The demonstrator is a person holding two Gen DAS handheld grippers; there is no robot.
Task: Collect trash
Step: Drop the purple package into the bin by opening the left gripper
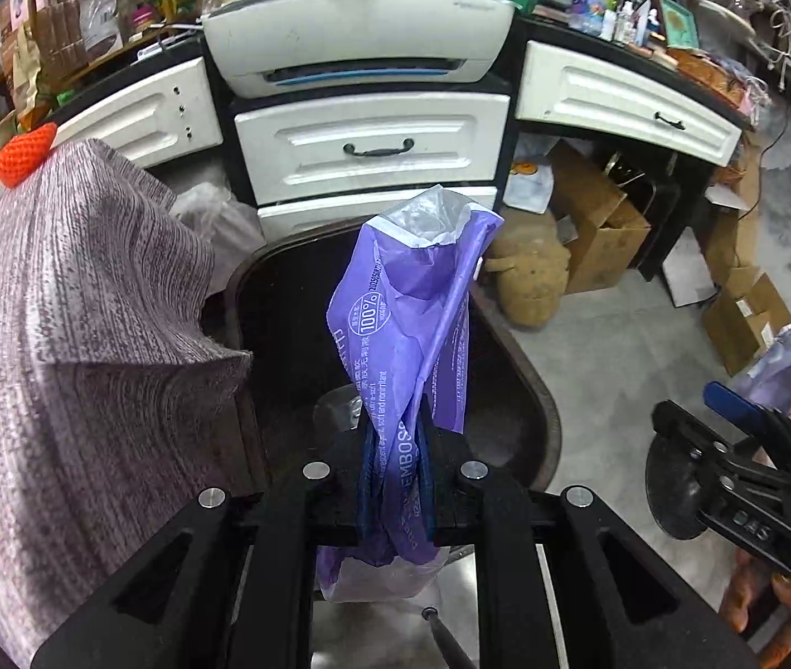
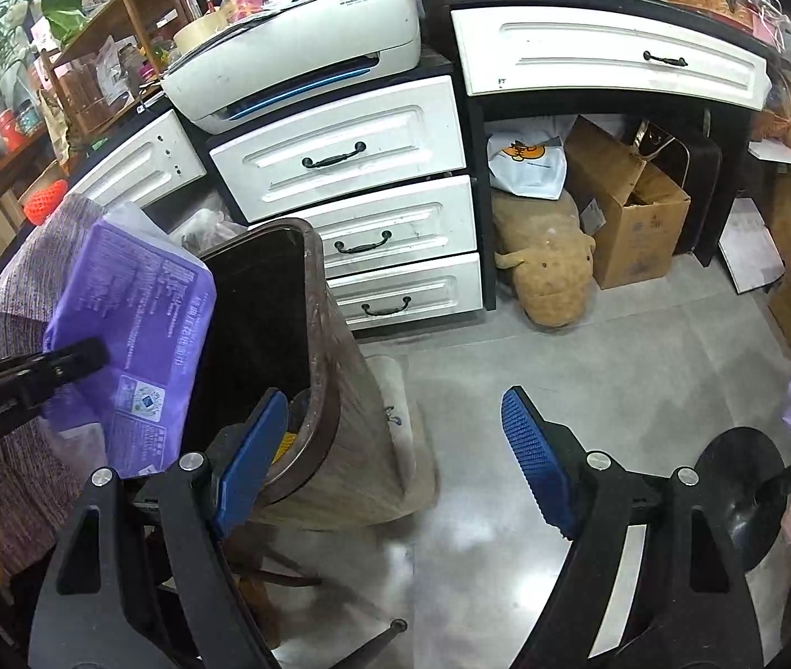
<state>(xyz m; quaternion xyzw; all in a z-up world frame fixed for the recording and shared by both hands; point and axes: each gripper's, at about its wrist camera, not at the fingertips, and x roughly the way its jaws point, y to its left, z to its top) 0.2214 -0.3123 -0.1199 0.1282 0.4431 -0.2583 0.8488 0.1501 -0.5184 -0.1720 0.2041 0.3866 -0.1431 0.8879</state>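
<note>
- The left gripper (image 1: 395, 446) has its fingers pinched tight on a crumpled purple wrapper (image 1: 412, 334), which stands up from the jaws toward 12 o'clock
- Print on the wrapper reads "100%" inside a badge, "EMBOS…" near the grip and, in small type, "ultra-soft"; the rest is too creased to read
- In the right wrist view the purple wrapper (image 2: 133, 345) sits at 9 o'clock, showing a QR code and fine text too small to read
- The wrapper hangs over the dark mouth of the brown trash bin (image 1: 529, 390)
- The right gripper (image 2: 395, 457) has its blue ribbed fingers (image 2: 532, 454) spread wide and holding nothing, the left finger just inside the bin's rim (image 2: 334, 368)
- A white printer (image 1: 356, 39) sits at 12 o'clock above white drawers (image 1: 373, 139)
</note>
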